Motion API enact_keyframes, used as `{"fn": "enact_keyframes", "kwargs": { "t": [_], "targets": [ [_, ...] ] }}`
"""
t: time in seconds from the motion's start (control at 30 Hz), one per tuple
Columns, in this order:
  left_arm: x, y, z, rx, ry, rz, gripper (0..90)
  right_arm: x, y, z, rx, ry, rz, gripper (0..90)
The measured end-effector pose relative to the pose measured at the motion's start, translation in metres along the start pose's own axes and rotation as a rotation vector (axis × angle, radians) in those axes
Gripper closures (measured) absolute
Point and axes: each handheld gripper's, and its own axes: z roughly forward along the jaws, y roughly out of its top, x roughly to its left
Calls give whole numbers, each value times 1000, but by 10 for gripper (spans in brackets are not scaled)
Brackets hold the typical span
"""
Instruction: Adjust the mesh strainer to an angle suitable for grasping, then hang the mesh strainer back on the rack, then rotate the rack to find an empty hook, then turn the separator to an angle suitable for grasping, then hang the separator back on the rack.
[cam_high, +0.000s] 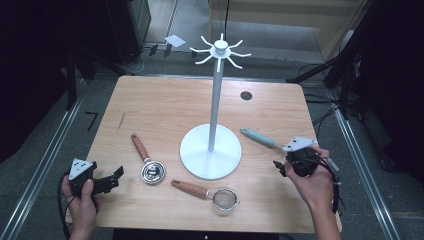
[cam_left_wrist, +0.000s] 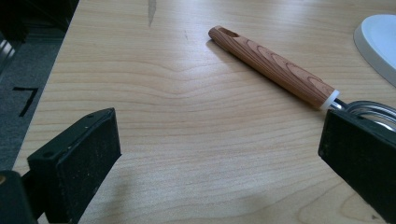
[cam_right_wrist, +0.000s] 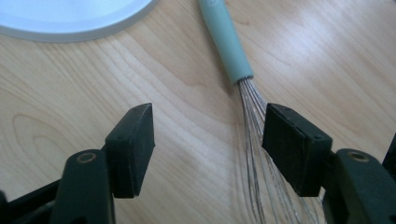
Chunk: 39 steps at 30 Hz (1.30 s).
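Right gripper (cam_right_wrist: 208, 140) poised over the teal-handled wire whisk (cam_right_wrist: 226, 42).
Its jaws stand apart, nothing clamped, whisk wires between them, flat on the wooden table (cam_high: 165, 102) just beside the white hanging stand (cam_high: 210, 150). Left gripper (cam_left_wrist: 219, 154) rests released near the table's left edge; open room ahead.

Centre of the frame: white stand (cam_high: 215, 100), round base (cam_high: 210, 155) flat on the wooden table (cam_high: 165, 105), thin pole upright, ring of curved hooks (cam_high: 220, 50) at the top. Lower centre, just below the base and apart from it: small mesh strainer (cam_high: 226, 200), wood-grain handle (cam_high: 190, 188) pointing left. Upper right of the tabletop: dark round hole (cam_high: 245, 95). Top of the frame, on the grey floor: white sheet (cam_high: 174, 40). Left of the table: black tape mark (cam_high: 91, 120).
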Motion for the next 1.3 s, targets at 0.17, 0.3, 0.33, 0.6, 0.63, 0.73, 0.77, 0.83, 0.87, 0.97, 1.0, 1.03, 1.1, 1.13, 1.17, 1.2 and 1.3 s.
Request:
{"fn": "enact_keyframes", "kwargs": {
  "t": [0.17, 0.3, 0.33, 0.6, 0.63, 0.73, 0.77, 0.83, 0.87, 0.97, 1.0, 1.03, 1.1, 1.13, 1.17, 1.2, 1.3],
  "targets": [
    [0, 0, 0, 4, 1, 4, 0, -7, 13, 1, 2, 11, -17, 369],
    [0, 0, 0, 2, 1, 4, 0, -13, 22, 7, 25, 24, -26, 371],
    [0, 0, 0, 2, 1, 4, 0, -15, 24, 10, 38, 22, -33, 372],
    [0, 0, 0, 4, -1, 4, 0, -25, 37, 26, 102, 30, -53, 380],
    [0, 0, 0, 2, -1, 4, 0, -25, 37, 26, 102, 30, -53, 380],
    [0, 0, 0, 5, -2, 2, 0, -30, 41, 30, 128, 31, -50, 389],
    [0, 0, 0, 4, -2, 4, 0, -30, 41, 30, 128, 31, -50, 389],
    [0, 0, 0, 3, -2, 5, 0, -33, 45, 33, 142, 36, -51, 393],
    [0, 0, 0, 5, -4, 4, 0, -34, 46, 34, 150, 33, -54, 394],
    [0, 0, 0, 6, -3, 6, 0, -38, 49, 38, 163, 49, -57, 397],
    [0, 0, 0, 7, -2, 5, 0, -38, 50, 39, 173, 51, -53, 399],
    [0, 0, 0, 7, -2, 5, 0, -39, 51, 41, 181, 60, -57, 401],
    [0, 0, 0, 6, -4, 4, 0, -42, 53, 45, 203, 63, -62, 402],
    [0, 0, 0, 6, -4, 4, 0, -42, 53, 45, 203, 63, -62, 402],
    [0, 0, 0, 6, -4, 4, 0, -43, 54, 47, 213, 67, -64, 402],
    [0, 0, 0, 6, -4, 4, 0, -43, 55, 49, 223, 68, -64, 402],
    [0, 0, 0, 8, -5, 5, 0, -48, 57, 55, 259, 75, -67, 407]
  ]
}}
